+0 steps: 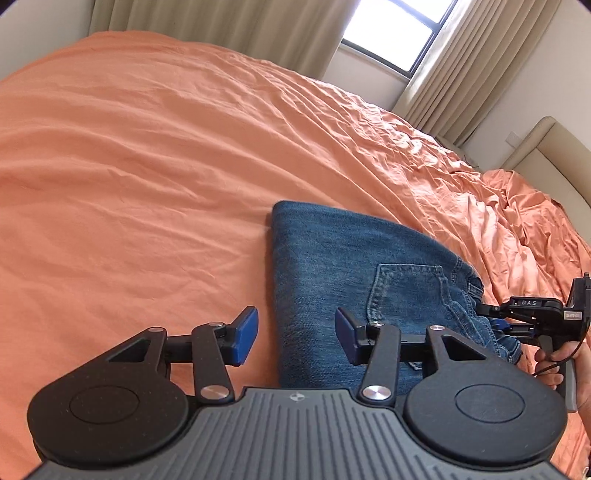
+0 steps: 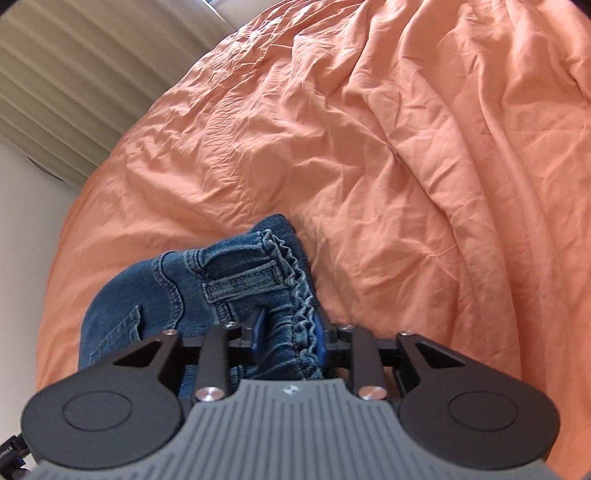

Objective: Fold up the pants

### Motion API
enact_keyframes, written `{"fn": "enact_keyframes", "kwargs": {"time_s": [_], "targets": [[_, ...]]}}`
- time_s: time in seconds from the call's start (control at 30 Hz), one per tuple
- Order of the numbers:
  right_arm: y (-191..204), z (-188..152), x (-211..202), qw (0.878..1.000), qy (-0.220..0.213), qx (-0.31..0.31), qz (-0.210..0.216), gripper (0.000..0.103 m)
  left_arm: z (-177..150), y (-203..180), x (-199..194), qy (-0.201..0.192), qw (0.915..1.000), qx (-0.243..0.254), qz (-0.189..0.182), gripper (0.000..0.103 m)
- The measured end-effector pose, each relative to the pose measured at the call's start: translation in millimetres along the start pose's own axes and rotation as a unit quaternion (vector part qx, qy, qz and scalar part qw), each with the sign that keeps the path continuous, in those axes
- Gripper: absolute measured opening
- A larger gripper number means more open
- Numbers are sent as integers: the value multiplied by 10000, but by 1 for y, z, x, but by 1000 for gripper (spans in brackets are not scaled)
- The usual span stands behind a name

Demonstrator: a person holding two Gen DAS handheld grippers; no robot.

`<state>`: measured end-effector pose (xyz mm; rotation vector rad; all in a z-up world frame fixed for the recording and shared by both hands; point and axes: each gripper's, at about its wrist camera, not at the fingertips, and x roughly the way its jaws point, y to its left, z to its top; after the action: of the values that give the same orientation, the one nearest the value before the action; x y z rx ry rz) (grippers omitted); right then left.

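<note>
Blue denim pants (image 1: 332, 266) lie folded on the orange bed sheet (image 1: 129, 184), back pocket up. My left gripper (image 1: 295, 336) is open and empty, its blue pads straddling the near left edge of the pants. My right gripper (image 2: 286, 334) is shut on the bunched elastic waistband of the pants (image 2: 236, 273), which runs up between the blue pads. In the left wrist view the right gripper (image 1: 491, 317) shows at the right end of the pants, held by a hand.
The wrinkled orange sheet (image 2: 406, 166) covers the whole bed. Beige curtains (image 1: 461, 74) and a window (image 1: 399, 29) stand behind it. A cream headboard (image 1: 546, 155) is at the far right. A curtain (image 2: 74, 74) is at the upper left in the right wrist view.
</note>
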<state>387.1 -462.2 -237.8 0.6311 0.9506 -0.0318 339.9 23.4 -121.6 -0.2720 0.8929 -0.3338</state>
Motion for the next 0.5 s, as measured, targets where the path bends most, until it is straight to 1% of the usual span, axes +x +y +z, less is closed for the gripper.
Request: {"fn": "enact_keyframes", "kwargs": {"time_s": [0.07, 0.13, 0.2, 0.27, 0.33, 0.37, 0.4, 0.47, 0.5], "targets": [[13, 0, -10, 9994, -180, -280, -72, 34, -3, -4, -3, 40, 10000, 55, -39, 56], [20, -8, -34, 9970, -564, -508, -166, 34, -8, -10, -9, 54, 9996, 294, 3, 56], [26, -24, -61, 9921, -1006, -706, -235, 34, -16, -18, -17, 75, 9981, 610, 67, 58], [27, -46, -84, 9879, -1337, -756, -204, 34, -27, -28, -27, 101, 9959, 899, 79, 66], [22, -68, -98, 9854, -1569, -606, -258, 35, -37, -36, -35, 126, 9932, 1147, 152, 71], [17, -81, -103, 9850, -1648, -429, -277, 37, -44, -42, -39, 141, 9913, 1295, 205, 72], [11, -93, -107, 9850, -1696, -214, -236, 42, -50, -45, -42, 157, 9896, 1414, 235, 73], [-4, -113, -106, 9846, -1727, 246, 69, 47, -65, -54, -48, 195, 9839, 1749, 323, 80], [-10, -121, -102, 9832, -1749, 444, 258, 47, -74, -58, -49, 220, 9803, 1929, 373, 81]]}}
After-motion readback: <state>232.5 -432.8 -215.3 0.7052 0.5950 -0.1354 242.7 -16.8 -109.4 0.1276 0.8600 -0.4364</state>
